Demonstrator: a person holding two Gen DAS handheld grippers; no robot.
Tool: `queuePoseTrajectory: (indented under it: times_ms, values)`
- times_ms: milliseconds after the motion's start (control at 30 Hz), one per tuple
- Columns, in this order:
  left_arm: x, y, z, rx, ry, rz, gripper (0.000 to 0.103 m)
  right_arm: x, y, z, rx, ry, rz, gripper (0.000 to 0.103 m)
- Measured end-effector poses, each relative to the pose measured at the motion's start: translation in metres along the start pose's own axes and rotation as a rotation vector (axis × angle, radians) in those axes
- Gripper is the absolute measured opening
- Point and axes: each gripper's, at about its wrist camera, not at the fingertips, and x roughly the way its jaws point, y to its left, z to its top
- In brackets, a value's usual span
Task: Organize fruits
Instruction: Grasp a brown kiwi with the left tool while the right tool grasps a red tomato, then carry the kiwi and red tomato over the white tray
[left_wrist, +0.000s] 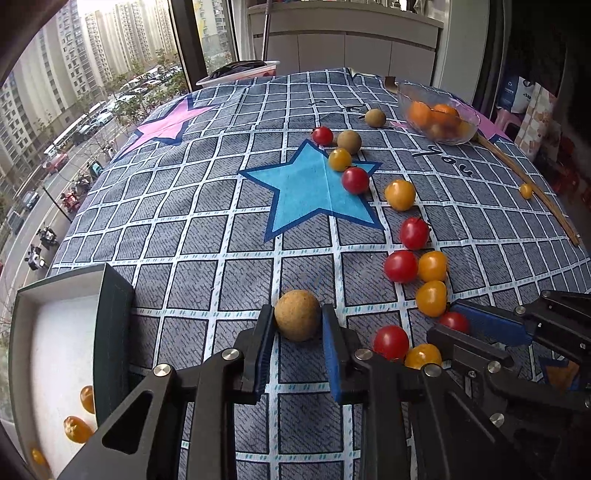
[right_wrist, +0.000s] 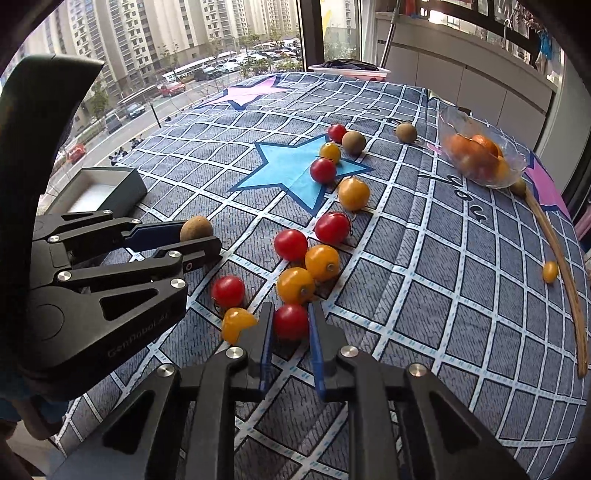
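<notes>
My left gripper (left_wrist: 298, 320) is shut on a brown longan (left_wrist: 297, 314), with a pad against each side of it on the cloth; it also shows in the right wrist view (right_wrist: 195, 229). My right gripper (right_wrist: 291, 322) is shut on a red cherry tomato (right_wrist: 291, 321) on the cloth. Several red and yellow cherry tomatoes lie in a curved line, among them a red one (left_wrist: 400, 266) and a yellow one (left_wrist: 431, 298). Two more longans (left_wrist: 349, 141) (left_wrist: 375, 117) lie farther back.
An open dark box with a white inside (left_wrist: 55, 354) holds yellow tomatoes at the left edge. A glass bowl (left_wrist: 439, 110) of oranges stands at the far right beside a long wooden stick (left_wrist: 532, 188). The table has a grey checked cloth with a blue star (left_wrist: 310, 192).
</notes>
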Motion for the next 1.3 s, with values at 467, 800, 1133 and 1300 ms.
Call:
queuePoseTrajectory:
  times_ms: [467,800,1133,1300]
  values:
    - [-0.04,0.01,-0.033,-0.079,-0.041,-0.057,0.027,-0.033,-0.027,-0.031,0.125,0.03,0.074,0.02]
    - [-0.085,0.03,-0.059,-0.144,-0.094,-0.07,0.027,-0.049,-0.005,-0.029,0.092,0.024,0.096,0.02]
    - [-0.128,0.079,-0.086,-0.228,-0.16,0.002,0.027,-0.057,0.052,-0.007,-0.008,0.013,0.152,0.02]
    - [-0.143,0.116,-0.106,-0.297,-0.171,0.058,0.027,-0.054,0.09,0.006,-0.07,0.02,0.191,0.02]
